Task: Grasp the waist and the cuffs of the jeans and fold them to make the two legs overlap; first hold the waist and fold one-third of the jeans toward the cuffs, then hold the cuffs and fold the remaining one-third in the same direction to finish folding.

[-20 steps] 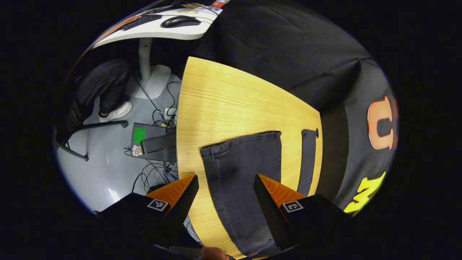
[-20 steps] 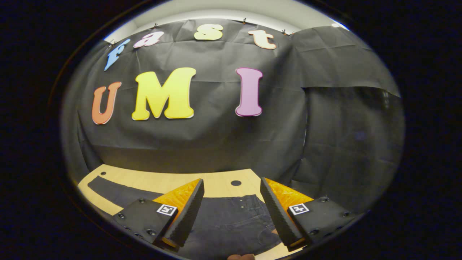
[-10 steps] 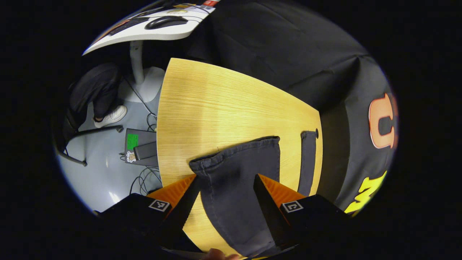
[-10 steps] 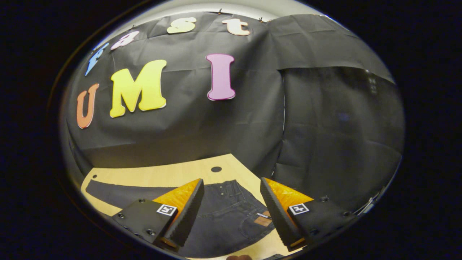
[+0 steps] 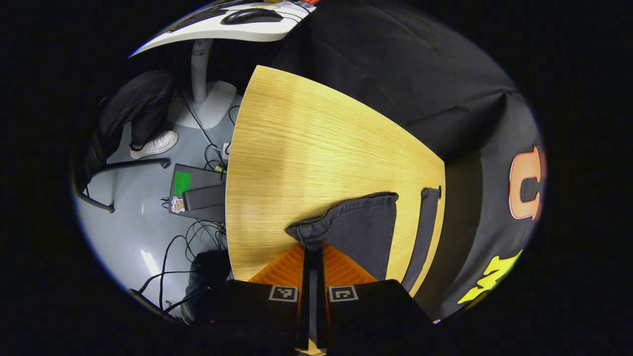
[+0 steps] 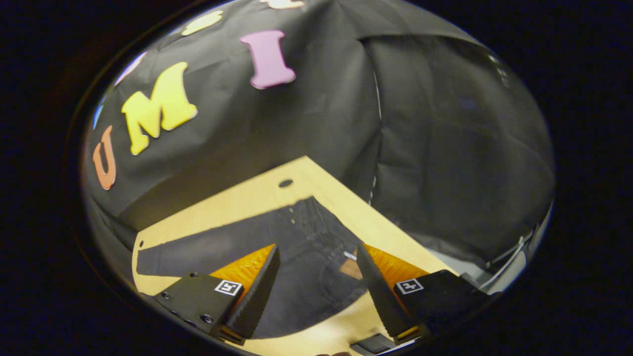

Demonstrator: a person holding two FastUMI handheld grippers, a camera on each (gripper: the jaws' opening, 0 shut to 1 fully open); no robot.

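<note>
1. Since a second ago: left gripper (image 5: 312, 257) has gone from wide open astride the near trouser leg to fingers drawn together on the cuff (image 5: 316, 230) of that leg, the hem bunched at their tips. Right gripper (image 6: 316, 291) has tipped downward toward the waist; its fingers remain spread wide.

2. Jeans (image 6: 296, 247): dark denim, lying flat on the desk (image 5: 306, 148). In the left gripper view both legs run toward 12 o'clock from the fingers, the near leg (image 5: 366, 232) directly ahead, the far leg (image 5: 425, 227) a narrow strip at 2 o'clock by the desk's far edge (a small hole in the desk sits at its end).

3. Waist (image 6: 341, 257): in the right gripper view it lies between and just beyond the open fingers, a tan patch showing at 1 o'clock from the midpoint. The far leg stretches away toward 9 o'clock, so the garment's long axis crosses this gripper's line of sight.

4. Governing relation: cuff is held by the left; waist is nearer the right, which grips nothing yet. Judged step: the right must close on the near waist edge before both carry the near half over the far leg.

5. Off-desk: grey floor (image 5: 143, 232) with cables.
</note>
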